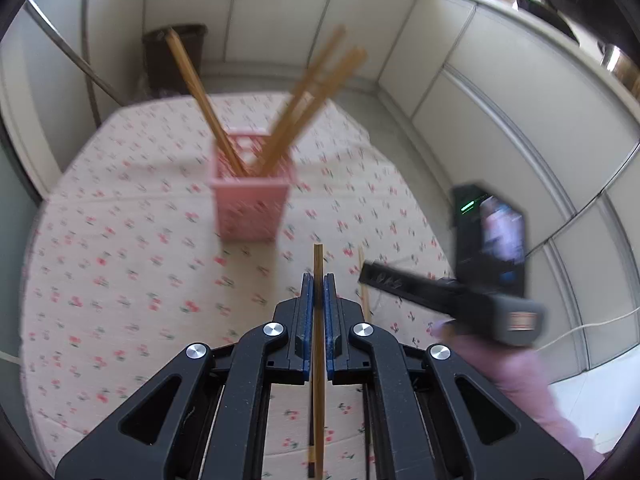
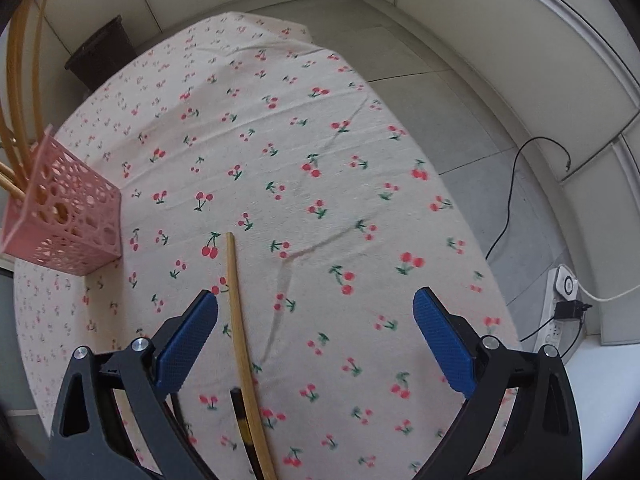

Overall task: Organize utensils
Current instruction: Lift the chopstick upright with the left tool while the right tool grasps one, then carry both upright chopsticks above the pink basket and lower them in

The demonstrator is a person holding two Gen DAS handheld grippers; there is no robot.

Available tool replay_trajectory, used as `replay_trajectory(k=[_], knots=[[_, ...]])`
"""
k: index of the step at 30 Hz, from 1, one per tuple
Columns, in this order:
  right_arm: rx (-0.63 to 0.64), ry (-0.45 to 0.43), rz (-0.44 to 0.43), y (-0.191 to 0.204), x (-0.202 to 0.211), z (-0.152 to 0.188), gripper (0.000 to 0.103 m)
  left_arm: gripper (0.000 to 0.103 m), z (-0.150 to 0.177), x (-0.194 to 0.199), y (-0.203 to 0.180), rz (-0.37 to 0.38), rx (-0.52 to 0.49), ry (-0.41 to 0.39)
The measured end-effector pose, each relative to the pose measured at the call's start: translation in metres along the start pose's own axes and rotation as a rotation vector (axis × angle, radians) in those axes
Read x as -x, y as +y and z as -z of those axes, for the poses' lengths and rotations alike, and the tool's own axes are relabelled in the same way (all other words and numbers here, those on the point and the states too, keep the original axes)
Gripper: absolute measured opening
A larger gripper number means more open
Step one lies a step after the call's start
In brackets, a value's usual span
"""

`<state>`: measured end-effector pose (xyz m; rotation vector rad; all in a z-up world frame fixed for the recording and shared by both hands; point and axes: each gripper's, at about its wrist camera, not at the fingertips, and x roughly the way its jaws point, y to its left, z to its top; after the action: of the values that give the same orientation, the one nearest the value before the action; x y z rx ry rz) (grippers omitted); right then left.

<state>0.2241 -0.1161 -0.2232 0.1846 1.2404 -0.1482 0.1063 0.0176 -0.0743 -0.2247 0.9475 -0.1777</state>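
You have a cherry-print tablecloth [image 2: 320, 152] covering the table, creased in a few places. Behind its far edge a dark waste bin [image 1: 176, 56] stands on the floor against the pale wall panels [image 1: 280, 8]. On the grey floor tiles [image 2: 448, 120] to your right, a white power strip [image 2: 560, 308] lies with a black adapter [image 2: 570, 310] plugged in, and a black cable [image 2: 508, 208] trails toward the wall.

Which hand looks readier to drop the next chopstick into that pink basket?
Probably the left. The left gripper has its jaws shut on a chopstick, with the pink basket straight ahead. The right gripper is open and empty above another chopstick lying on the tablecloth.
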Motion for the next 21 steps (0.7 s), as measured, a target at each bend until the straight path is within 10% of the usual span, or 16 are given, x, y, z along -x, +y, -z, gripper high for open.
replay_trajectory(k=[5, 9, 21], knots=[[0.097, -0.019, 0.015, 0.031, -0.015, 0.006, 0.058, 0.004, -0.006, 0.034, 0.021, 0.012, 0.043, -0.055], [0.133, -0.023, -0.045, 0.045, -0.009, 0.006, 0.007, 0.004, -0.009, 0.052, 0.031, 0.020, 0.052, -0.088], [0.062, -0.140, -0.243, 0.007, 0.065, 0.019, 0.006, 0.004, -0.012, 0.084, 0.039, 0.045, 0.075, -0.166]])
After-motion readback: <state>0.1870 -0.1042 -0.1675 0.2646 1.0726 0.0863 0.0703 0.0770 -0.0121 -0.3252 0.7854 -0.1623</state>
